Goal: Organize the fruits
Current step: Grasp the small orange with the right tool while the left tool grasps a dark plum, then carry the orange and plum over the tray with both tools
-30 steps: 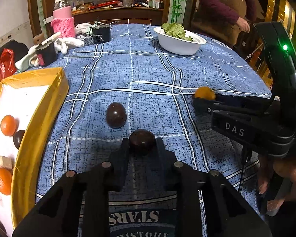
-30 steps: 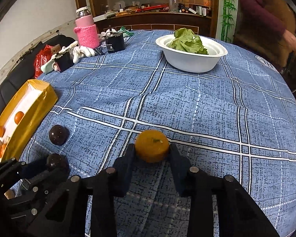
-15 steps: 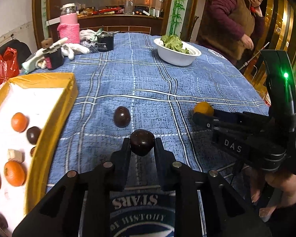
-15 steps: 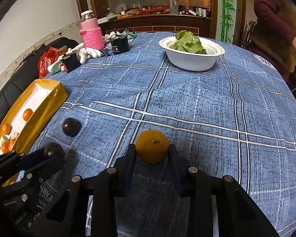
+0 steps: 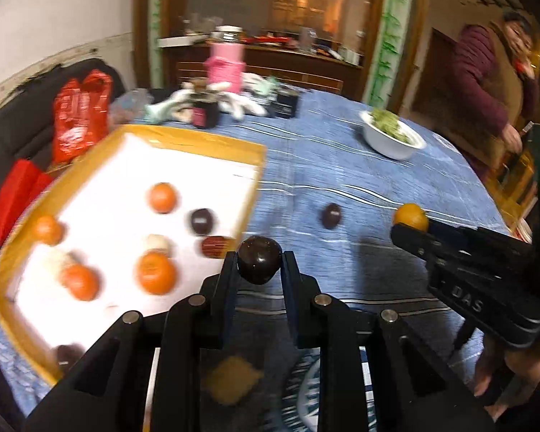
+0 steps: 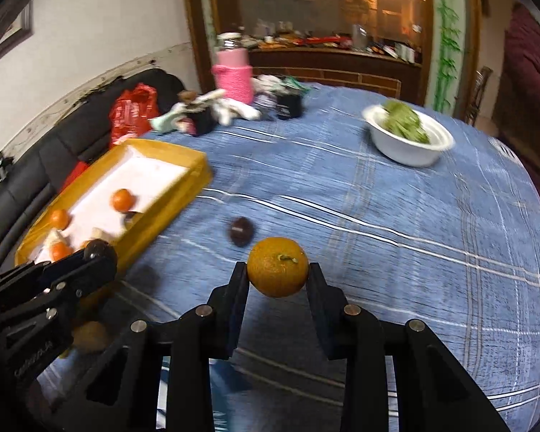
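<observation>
Dark round fruit (image 5: 259,259) was pinched tight in left gripper (image 5: 258,270), lifted beside yellow tray (image 5: 259,151) at 9 o'clock, likely for sorting with the oranges there; right gripper (image 6: 278,277) clamped an orange (image 6: 278,266); one dark fruit (image 6: 240,230) lay on tablecloth (image 6: 378,216) at 12

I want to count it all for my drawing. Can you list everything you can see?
Tray: one, yellow rim, white floor, left on table.
Oranges in tray: at least four, orange.
Dark fruits in tray: at least two, dark brown.
Loose dark fruit: one, on blue tablecloth.
Bowl: one, white, holding greens, far right.
Pink bottle: one, far edge.
Red bag: one, beyond tray.
Bystander: one, maroon sleeves, right.
Left gripper: black, gripping dark fruit.
Right gripper: black, gripping orange.
</observation>
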Available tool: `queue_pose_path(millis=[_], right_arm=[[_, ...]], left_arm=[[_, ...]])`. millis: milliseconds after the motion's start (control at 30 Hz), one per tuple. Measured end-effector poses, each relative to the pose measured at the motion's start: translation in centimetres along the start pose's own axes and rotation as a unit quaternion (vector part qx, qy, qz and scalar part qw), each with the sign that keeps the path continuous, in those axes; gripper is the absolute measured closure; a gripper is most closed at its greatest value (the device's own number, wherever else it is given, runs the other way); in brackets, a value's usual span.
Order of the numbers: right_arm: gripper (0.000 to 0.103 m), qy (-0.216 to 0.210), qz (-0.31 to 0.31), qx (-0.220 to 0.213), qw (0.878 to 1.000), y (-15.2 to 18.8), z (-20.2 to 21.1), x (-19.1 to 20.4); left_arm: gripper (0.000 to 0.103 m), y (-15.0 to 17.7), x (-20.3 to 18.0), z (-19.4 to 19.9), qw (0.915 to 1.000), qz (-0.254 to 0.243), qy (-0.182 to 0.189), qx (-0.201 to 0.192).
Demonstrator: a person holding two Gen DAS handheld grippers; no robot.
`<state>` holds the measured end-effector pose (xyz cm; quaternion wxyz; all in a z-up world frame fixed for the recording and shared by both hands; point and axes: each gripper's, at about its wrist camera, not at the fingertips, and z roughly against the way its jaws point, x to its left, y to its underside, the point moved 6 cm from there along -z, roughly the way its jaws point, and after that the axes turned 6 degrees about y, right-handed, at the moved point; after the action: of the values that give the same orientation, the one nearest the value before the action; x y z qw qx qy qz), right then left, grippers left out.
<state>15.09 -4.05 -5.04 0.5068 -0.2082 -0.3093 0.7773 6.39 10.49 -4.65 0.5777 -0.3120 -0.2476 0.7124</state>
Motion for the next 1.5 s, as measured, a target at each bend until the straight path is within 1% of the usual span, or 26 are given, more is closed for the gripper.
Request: queue_pose_path(millis=[267,467,633,1033,1267,1500], right_arm=[[0.07,-0.039,0.037,-0.02,0.998,-2.0,1.6,7.1],[0.07,-0.066,0.058,-0.025,0.996,-2.7,1.6,11.7],[0.071,-0.082,0.069,-0.029,0.994,-3.1,1.8,14.2],[0.071,-0.101,0.088,-0.019,0.991,-3.2,0.1,18.0],[0.071,-0.105,0.091,-0.009,0.99,-2.9,-1.2,18.9],[0.071,-0.106,0.09,-0.01,0.99,-3.2,-1.3,19.0]], left_arm=[[0.082,-0.2,5.7,2.4,0.9975,0.04,-0.055,-0.016],[0.082,-0.2,8.0,3.1,0.9953,0.055,-0.078,-0.02],[0.082,0.0,9.4,3.6,0.9929,0.063,-0.099,-0.02],[0.082,0.2,11.7,3.8,0.9869,0.08,-0.139,-0.012],[0.082,0.4,12.1,3.2,0.9856,0.084,-0.147,-0.003],[0.082,0.2,12.7,3.4,0.9841,0.091,-0.153,-0.005]])
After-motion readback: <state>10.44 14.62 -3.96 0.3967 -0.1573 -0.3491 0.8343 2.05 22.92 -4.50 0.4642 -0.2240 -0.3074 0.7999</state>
